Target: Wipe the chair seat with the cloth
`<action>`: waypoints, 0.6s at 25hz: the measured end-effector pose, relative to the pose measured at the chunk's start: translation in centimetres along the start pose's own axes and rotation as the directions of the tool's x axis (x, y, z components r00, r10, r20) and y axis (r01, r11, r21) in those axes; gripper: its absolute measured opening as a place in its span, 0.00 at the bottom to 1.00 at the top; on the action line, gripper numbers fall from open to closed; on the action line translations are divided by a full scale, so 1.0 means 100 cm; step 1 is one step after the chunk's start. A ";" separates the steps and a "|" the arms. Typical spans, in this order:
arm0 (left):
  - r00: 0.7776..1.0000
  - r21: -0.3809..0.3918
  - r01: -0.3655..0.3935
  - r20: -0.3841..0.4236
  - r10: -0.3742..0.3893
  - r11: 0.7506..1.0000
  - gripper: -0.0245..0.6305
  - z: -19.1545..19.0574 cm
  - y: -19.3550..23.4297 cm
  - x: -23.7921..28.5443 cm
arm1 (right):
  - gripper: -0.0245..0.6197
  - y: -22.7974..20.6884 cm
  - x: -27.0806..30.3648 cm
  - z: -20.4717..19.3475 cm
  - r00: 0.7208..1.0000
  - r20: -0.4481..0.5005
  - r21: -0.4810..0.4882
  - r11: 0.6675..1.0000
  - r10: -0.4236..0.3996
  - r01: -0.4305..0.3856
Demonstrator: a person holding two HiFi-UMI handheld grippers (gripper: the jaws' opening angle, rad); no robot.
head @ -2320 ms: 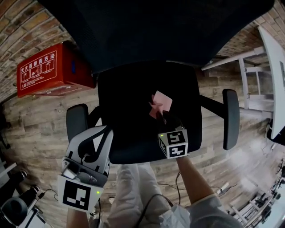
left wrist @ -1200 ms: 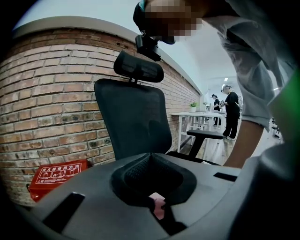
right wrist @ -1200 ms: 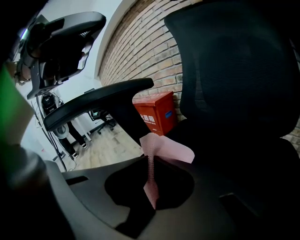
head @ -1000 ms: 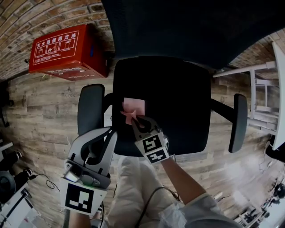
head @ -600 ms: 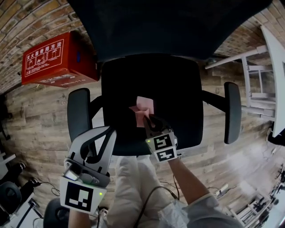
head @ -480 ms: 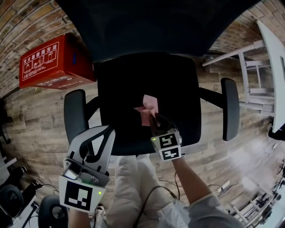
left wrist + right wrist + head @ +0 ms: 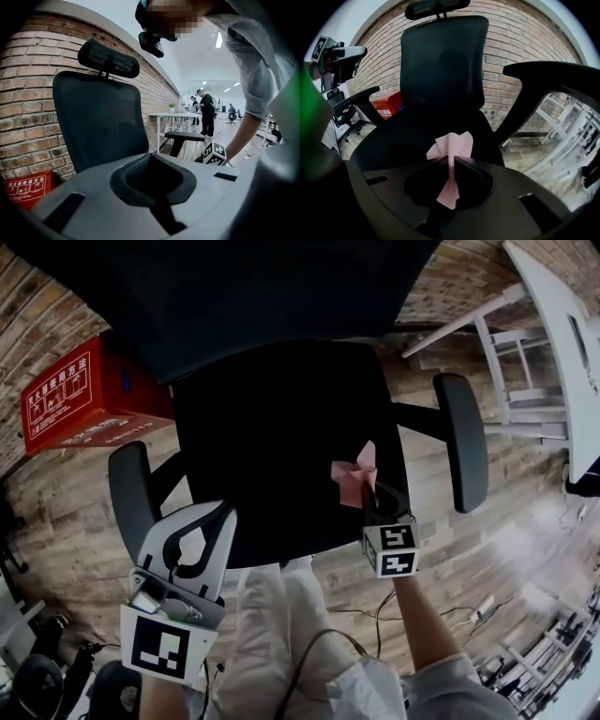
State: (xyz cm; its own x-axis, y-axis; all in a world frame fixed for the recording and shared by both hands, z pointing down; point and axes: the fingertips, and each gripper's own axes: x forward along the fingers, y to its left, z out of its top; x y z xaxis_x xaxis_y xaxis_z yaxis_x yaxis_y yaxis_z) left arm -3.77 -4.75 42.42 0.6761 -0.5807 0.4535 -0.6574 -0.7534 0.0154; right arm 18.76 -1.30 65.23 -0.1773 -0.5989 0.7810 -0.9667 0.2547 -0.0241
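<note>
Head view: the black chair seat (image 7: 272,442) fills the middle. The pink cloth (image 7: 354,480) lies on it at about 4 o'clock from the seat's centre, near the seat's right edge and a little back from the front edge. The right gripper (image 7: 368,497) comes in from 5 o'clock with its jaws clamped on the cloth's near end. Bare seat lies open towards 9 and 12 o'clock. The right armrest (image 7: 463,442) stands just beyond the seat edge at 3 o'clock, and the left armrest (image 7: 130,491) at 9 o'clock. The left gripper (image 7: 212,517) hangs at 7 o'clock, just off the seat's front-left corner and well apart from the cloth. A red box (image 7: 86,396) sits on the wooden floor (image 7: 66,521) at 10 o'clock, and a white table frame (image 7: 525,352) at 2 o'clock.

Left gripper view: its jaws are together with nothing between them. The chair back (image 7: 98,117) and headrest (image 7: 108,59) rise at 11 o'clock before a brick wall (image 7: 23,108). The right gripper's marker cube shows at 4 o'clock, below an armrest. Open floor runs off towards people standing far away at 2 o'clock.

Right gripper view: the jaws pinch the cloth, whose free end fans out over the seat straight ahead. The right armrest sweeps across close by at 2 o'clock. The left armrest and the left gripper stand at 9 to 10 o'clock.
</note>
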 end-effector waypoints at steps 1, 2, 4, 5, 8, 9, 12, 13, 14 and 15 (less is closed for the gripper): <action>1.000 0.003 0.007 0.000 -0.007 1.000 0.07 0.001 -0.003 0.002 | 0.12 -0.008 -0.006 -0.007 1.000 -0.008 0.006 1.000 -0.015 0.015; 1.000 0.008 0.014 -0.002 -0.014 1.000 0.07 0.001 -0.006 0.004 | 0.12 -0.016 -0.012 -0.014 0.999 -0.016 0.011 1.000 -0.029 0.030; 1.000 0.017 0.027 -0.004 -0.027 0.999 0.07 0.002 -0.012 0.008 | 0.12 -0.031 -0.024 -0.029 0.998 -0.035 0.013 0.998 -0.054 0.054; 0.999 0.019 0.032 -0.004 -0.031 0.999 0.07 0.002 -0.016 0.009 | 0.12 -0.037 -0.030 -0.037 0.997 -0.044 0.013 0.998 -0.064 0.065; 0.999 0.022 0.042 -0.004 -0.042 0.999 0.07 0.003 -0.024 0.013 | 0.12 -0.053 -0.048 -0.058 0.993 -0.070 0.019 0.995 -0.093 0.094; 0.999 0.024 0.044 -0.005 -0.044 0.999 0.07 0.003 -0.025 0.013 | 0.12 -0.057 -0.053 -0.063 0.992 -0.076 0.023 0.995 -0.100 0.102; 0.999 0.032 0.043 -0.006 -0.043 0.999 0.07 0.004 -0.028 0.013 | 0.12 -0.062 -0.062 -0.074 0.990 -0.086 0.032 0.993 -0.111 0.114; 0.999 0.034 0.041 -0.005 -0.041 0.999 0.07 0.004 -0.029 0.013 | 0.12 -0.062 -0.063 -0.076 0.990 -0.087 0.033 0.993 -0.110 0.113; 0.999 0.033 0.039 -0.004 -0.039 0.999 0.07 0.005 -0.030 0.012 | 0.12 -0.061 -0.064 -0.077 0.990 -0.087 0.033 0.993 -0.107 0.110; 0.999 0.033 0.036 -0.004 -0.036 0.999 0.07 0.005 -0.031 0.011 | 0.12 -0.060 -0.064 -0.078 0.991 -0.086 0.032 0.994 -0.102 0.105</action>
State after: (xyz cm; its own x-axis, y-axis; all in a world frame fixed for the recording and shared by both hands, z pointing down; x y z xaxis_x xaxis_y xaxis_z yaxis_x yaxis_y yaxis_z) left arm -0.78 -3.22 42.46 0.6978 -0.5521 0.4564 -0.6214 -0.7835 0.0022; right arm 27.17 6.91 65.19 -0.0608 -0.5540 0.8303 -0.9854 0.1660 0.0387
